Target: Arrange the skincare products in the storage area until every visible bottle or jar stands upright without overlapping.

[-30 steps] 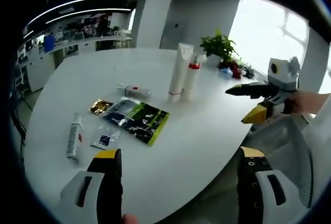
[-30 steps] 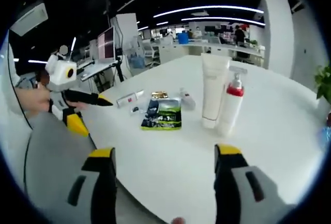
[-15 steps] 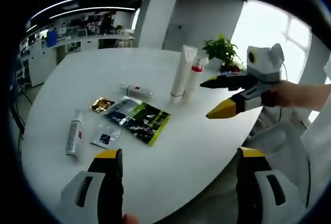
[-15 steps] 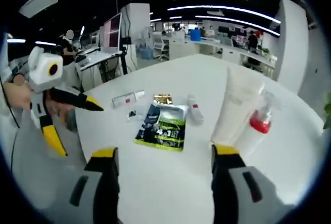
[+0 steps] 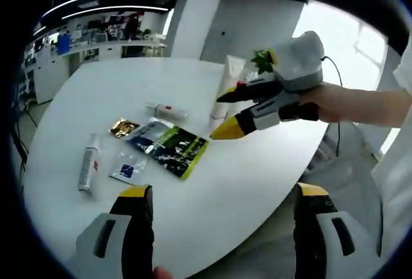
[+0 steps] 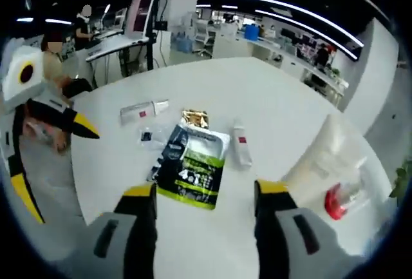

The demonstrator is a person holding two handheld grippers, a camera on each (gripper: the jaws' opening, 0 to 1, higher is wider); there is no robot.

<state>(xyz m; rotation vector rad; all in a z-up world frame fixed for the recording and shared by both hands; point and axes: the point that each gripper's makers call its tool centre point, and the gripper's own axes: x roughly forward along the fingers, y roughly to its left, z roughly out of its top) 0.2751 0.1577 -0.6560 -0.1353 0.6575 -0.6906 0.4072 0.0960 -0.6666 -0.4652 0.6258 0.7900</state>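
Reaching in, the right hand-held gripper (image 6: 204,192), jaws wide and empty, hangs over the green sachet (image 6: 191,166), beside which a small white tube (image 6: 241,151) lies flat on the desk (image 6: 257,92), probably needing grasping and standing upright next.

I can't read any text here. The green-and-black pouch (image 6: 192,166) has white print, too small and blurred to make out. The small lying tube (image 6: 241,151) and the flat tube (image 5: 87,170) carry red marks, not legible. The sachet (image 5: 127,169) has a dark blue patch, unreadable.
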